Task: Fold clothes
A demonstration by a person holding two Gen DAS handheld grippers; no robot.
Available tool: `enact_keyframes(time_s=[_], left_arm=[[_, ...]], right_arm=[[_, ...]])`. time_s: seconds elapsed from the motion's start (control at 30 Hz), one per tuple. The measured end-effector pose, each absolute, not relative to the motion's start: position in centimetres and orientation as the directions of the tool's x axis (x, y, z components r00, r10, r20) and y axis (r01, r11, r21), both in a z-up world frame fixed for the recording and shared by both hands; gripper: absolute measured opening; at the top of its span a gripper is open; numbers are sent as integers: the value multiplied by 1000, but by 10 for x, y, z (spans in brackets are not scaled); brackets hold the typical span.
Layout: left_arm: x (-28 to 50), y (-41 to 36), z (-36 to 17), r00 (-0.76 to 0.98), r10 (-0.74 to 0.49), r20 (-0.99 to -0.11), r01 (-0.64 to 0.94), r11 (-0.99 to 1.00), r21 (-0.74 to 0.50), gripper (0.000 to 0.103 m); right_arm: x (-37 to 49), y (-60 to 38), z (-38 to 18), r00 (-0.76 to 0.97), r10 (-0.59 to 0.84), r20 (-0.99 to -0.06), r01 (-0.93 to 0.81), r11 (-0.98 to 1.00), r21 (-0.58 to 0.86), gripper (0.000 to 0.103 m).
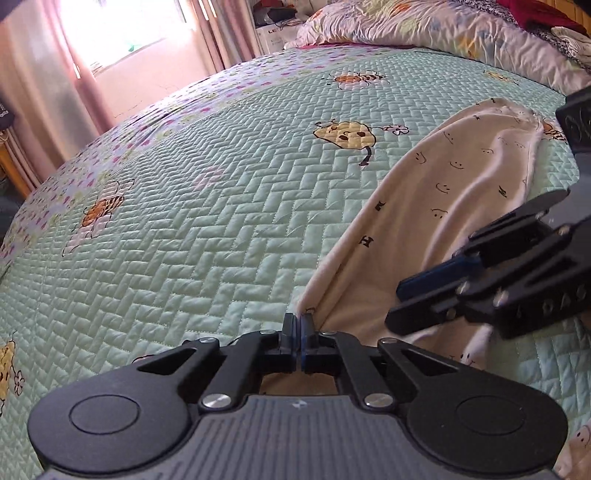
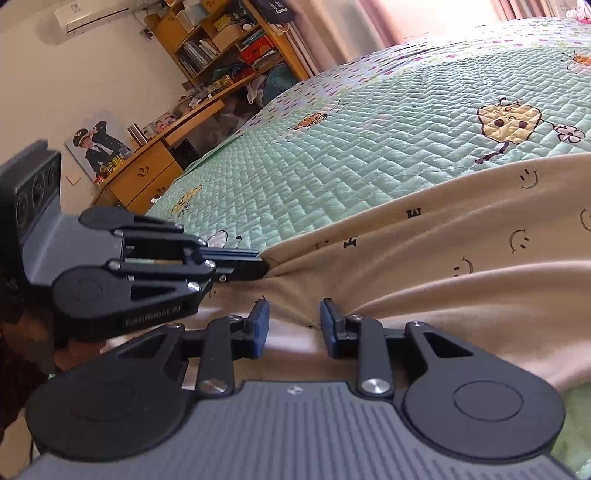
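Bedroom, mint-green quilted bedspread [image 1: 229, 236] with cartoon bee prints covers the bed. Cream soft garment with small smiley prints [image 1: 439, 192] lies across its near edge. Left gripper [image 1: 297, 334]: jaws clamped on the garment's near corner. Right gripper [image 2: 294, 325]: jaws apart, straddling a bunched fold of the garment, just beside the left one.

A bed [image 1: 221, 229] carries everything — it is covered by a mint-green quilted bedspread [image 1: 177, 280] stitched in a herringbone pattern, with embroidered bees and yellow cartoon figures and a border of purple dots toward the window side. On the bedspread lies a cream garment [image 1: 436, 192] printed with small smiley faces, stretched out in long folds. At the far end a crumpled floral comforter [image 1: 424, 26] is heaped — clothes are piled behind it.
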State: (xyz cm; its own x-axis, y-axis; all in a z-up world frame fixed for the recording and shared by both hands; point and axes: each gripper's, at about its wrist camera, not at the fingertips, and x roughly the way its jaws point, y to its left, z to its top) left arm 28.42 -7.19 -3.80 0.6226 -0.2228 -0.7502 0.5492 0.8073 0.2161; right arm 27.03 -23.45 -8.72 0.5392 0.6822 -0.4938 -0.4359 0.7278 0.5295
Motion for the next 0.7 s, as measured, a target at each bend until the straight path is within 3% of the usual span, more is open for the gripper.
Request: enact_keyframes(time_s=[0.13, 0.23, 0.37, 0.53, 0.7], left_arm=[[279, -72, -38, 633, -223, -741, 552, 802, 230, 1], [277, -72, -40, 632, -221, -743, 558, 795, 237, 2], [277, -70, -40, 636, -226, -738, 555, 798, 235, 2], [282, -65, -38, 643, -234, -730, 537, 817, 210, 2], [282, -63, -35, 646, -239, -725, 536, 818, 208, 2]], right_arm=[[268, -231, -67, 620, 592, -515, -459, 806, 374, 33], [268, -210, -57, 683, 490, -542, -525, 845, 102, 33], [270, -188, -51, 679, 478, -558, -648, 746, -150, 33], [278, -173, -56, 669, 432, -604, -709, 615, -346, 33], [281, -163, -64, 676, 410, -613, -722, 537, -437, 33]])
